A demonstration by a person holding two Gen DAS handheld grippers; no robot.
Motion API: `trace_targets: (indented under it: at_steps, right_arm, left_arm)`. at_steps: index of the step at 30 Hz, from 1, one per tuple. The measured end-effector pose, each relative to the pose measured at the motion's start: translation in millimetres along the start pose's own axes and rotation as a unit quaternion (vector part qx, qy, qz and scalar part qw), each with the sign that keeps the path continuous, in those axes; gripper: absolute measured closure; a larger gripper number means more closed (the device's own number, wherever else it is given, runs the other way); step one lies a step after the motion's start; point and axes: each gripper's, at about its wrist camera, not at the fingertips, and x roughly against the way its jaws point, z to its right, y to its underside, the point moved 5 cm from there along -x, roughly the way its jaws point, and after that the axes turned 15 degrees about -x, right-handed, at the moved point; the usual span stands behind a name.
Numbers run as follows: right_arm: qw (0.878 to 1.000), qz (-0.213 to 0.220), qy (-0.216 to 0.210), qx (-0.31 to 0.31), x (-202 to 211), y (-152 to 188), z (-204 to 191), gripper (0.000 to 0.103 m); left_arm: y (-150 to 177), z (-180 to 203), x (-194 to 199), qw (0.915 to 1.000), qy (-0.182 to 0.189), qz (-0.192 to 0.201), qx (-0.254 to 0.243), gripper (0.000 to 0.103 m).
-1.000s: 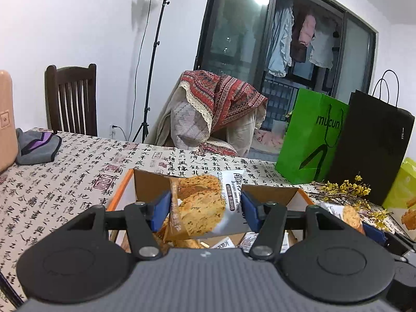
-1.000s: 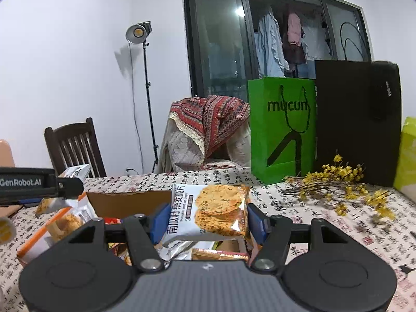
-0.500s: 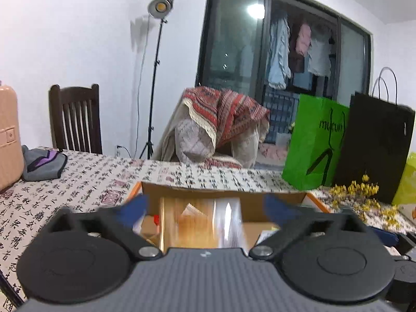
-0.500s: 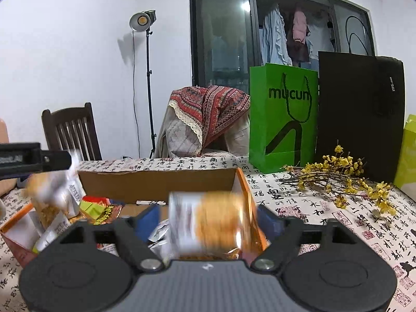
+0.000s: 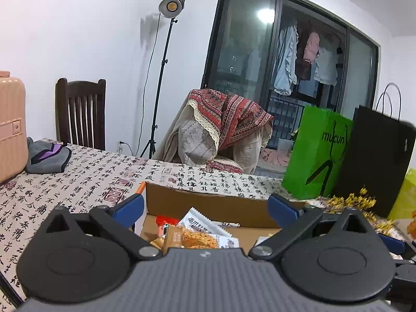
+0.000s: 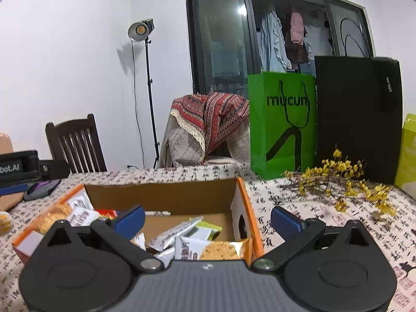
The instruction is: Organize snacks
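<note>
In the left wrist view the left tongs (image 5: pixel 205 206) stand wide open at the bottom of the frame, with nothing between the blue fingers (image 5: pixel 130 206). Just behind them, in the lower middle, is the cardboard box (image 5: pixel 208 202) on the table (image 5: pixel 65 182) – inside it lie snack packets, one of them an oat-cookie packet (image 5: pixel 205 231) near the lower edge.

In the right wrist view the right tongs (image 6: pixel 208 218) are opening the last bit and hold nothing; their blue fingers (image 6: pixel 286 219) are far apart. The same box (image 6: pixel 161 195) fills the lower middle, and a cookie packet (image 6: pixel 215 249) lies in its near right corner, among silver packets (image 6: pixel 171 234). To the right of the box, a branch of yellow flowers (image 6: pixel 343 179) lies on the table, in front of a green bag (image 6: pixel 283 122) and a black bag (image 6: pixel 356 119).
</note>
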Motion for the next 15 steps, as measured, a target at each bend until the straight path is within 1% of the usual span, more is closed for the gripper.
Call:
trace_targets:
  at_steps: [7, 11, 15]
  right_arm:
    - [1.0, 0.018, -0.008, 0.008, 44.7, -16.5, -9.8, 0.0]
    - [0.999, 0.024, -0.023, 0.019, 77.7, -13.4, -14.5, 0.0]
    - [0.999, 0.026, -0.029, 0.017, 109.5, -2.6, -11.5, 0.0]
  left_arm:
    - [-12.7, -7.0, 43.0, 0.9998, 0.001, 0.012, -0.015, 0.0]
    - [-9.7, -11.6, 77.1, 0.9994, 0.007, 0.024, -0.022, 0.0]
    - [1.9, -14.5, 108.6, 0.9991, 0.012, 0.03, -0.029, 0.0]
